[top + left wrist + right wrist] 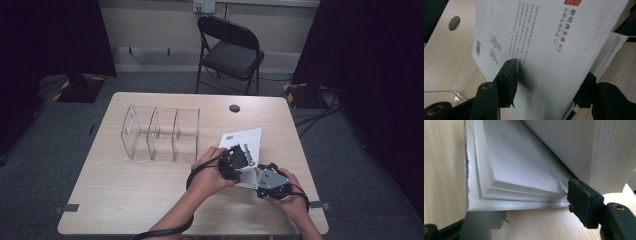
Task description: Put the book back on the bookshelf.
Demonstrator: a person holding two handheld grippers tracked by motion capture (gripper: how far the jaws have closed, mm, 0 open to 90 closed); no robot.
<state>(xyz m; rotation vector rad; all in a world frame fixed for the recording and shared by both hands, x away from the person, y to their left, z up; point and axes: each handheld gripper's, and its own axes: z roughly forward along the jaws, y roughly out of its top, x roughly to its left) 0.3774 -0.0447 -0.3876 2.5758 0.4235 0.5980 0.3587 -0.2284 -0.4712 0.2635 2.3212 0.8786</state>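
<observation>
A white paperback book [245, 139] lies on the right half of the wooden table [125, 190], with both grippers at its near end. My left gripper [244, 158] is shut on the book [544, 37]. One pad [510, 72] presses the back cover beside the barcode, and the other jaw sits beyond the book's far edge. My right gripper [261, 174] is at the near corner. In the right gripper view the page block [519, 170] lies between its jaws [529, 210], under a raised part of the book. The right pad [584, 205] touches the page corner. The other jaw is blurred under the lower cover.
A clear acrylic organizer [160, 135] with three compartments stands left of the book; its corner [451, 96] shows in the left gripper view. A round cable hole [234, 108] is at the table's far edge. A black folding chair [230, 50] stands behind the table.
</observation>
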